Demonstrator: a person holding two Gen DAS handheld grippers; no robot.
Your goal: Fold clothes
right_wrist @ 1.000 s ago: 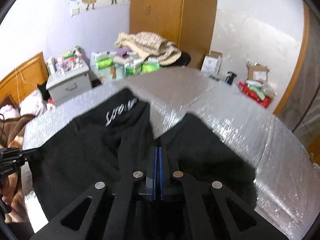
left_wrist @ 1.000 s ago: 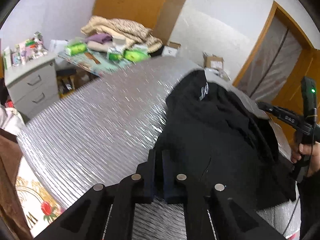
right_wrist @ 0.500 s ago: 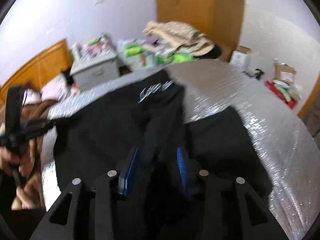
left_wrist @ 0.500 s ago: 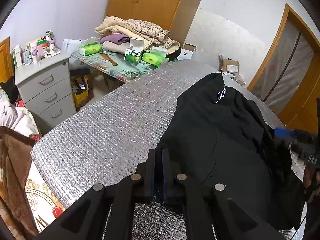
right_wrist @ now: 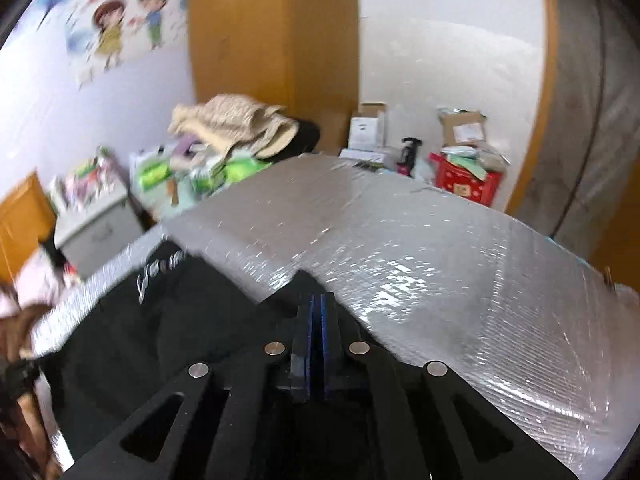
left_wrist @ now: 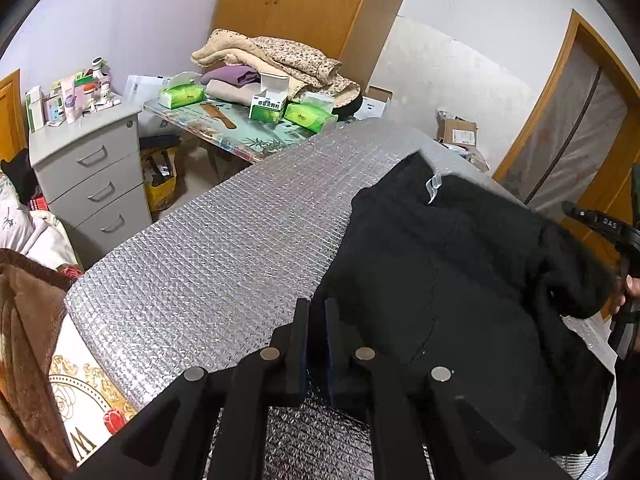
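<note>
A black garment (left_wrist: 460, 280) with a silver logo lies on the silver quilted surface (left_wrist: 220, 260). My left gripper (left_wrist: 317, 312) sits at the garment's near left corner. Its jaws are opening slightly, with the dark cloth edge still pinched between them. In the blurred right wrist view the garment (right_wrist: 160, 340) spreads to the left and under the fingers. There the right gripper (right_wrist: 318, 308) has its jaws closing, blue pads almost together, on a raised peak of black cloth at the tips. The right gripper's handle (left_wrist: 600, 222), held by a hand (left_wrist: 630, 288), shows beside bunched cloth.
A grey drawer cabinet (left_wrist: 92, 168) with bottles stands at the left. Behind it, a side table (left_wrist: 224, 136) carries tissue packs and folded blankets. A brown blanket (left_wrist: 28, 320) hangs at the near left. Cardboard boxes and a red basket (right_wrist: 468, 180) sit beyond the surface's far edge (right_wrist: 360, 168).
The right gripper went from shut to wide open over the garment, then closed again near its right edge, swinging rightward. The left gripper stayed on the corner; the garment's right side bunched up.
</note>
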